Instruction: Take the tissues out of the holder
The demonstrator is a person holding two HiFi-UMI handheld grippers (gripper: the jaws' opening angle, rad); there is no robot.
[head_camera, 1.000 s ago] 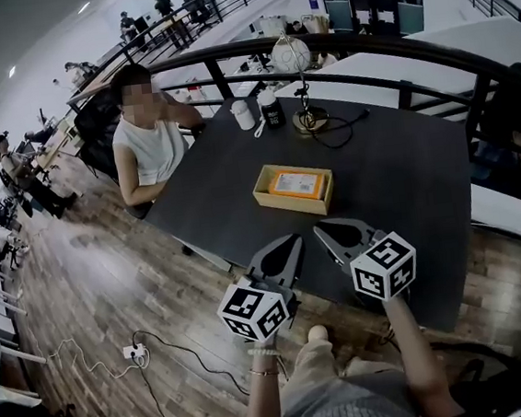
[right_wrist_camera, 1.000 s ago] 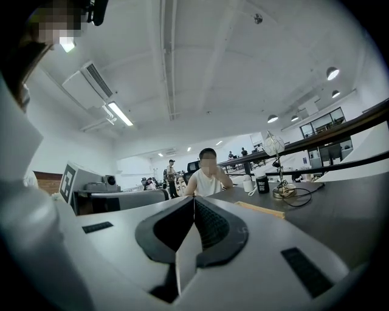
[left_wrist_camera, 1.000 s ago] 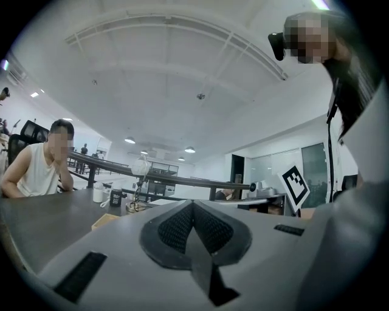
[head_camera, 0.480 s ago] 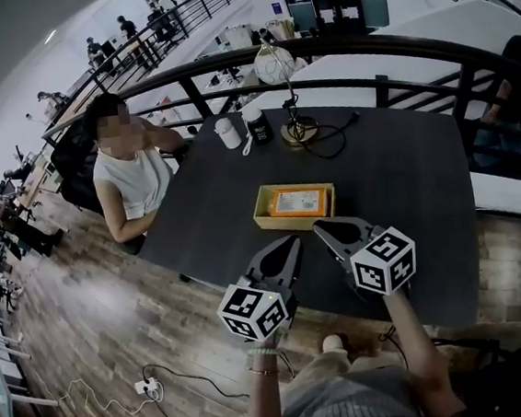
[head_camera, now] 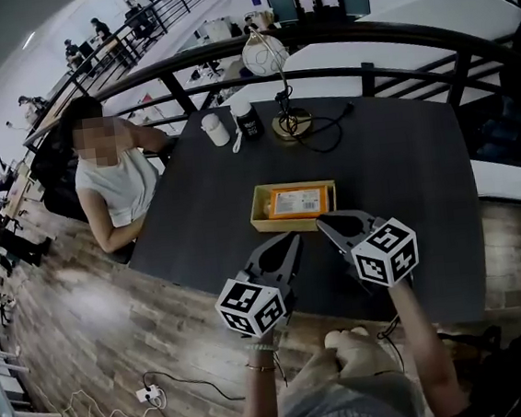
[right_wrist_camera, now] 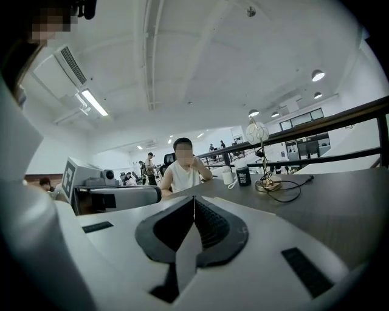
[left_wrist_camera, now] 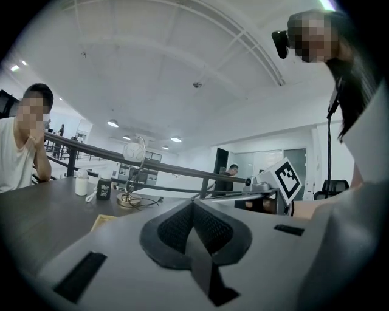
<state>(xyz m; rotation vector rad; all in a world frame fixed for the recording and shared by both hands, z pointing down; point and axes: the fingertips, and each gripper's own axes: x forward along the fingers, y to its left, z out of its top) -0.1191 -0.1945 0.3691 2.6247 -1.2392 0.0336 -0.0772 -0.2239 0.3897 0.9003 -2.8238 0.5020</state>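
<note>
One yellow holder [head_camera: 260, 209], orange tissues [head_camera: 299, 202] inside; left gripper [head_camera: 293, 237], right gripper [head_camera: 321, 222]: fingers together.

The left tool [left_wrist_camera: 193, 203] hides most of the holder [left_wrist_camera: 98, 221], whose tissues [head_camera: 298, 202] bear unreadable print.

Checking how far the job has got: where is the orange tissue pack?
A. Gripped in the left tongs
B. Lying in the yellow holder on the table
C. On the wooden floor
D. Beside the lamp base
B: the head view shows the orange tissue pack lying inside the yellow holder on the dark table, while the left tongs and right tongs are shut, empty and short of it.
</note>
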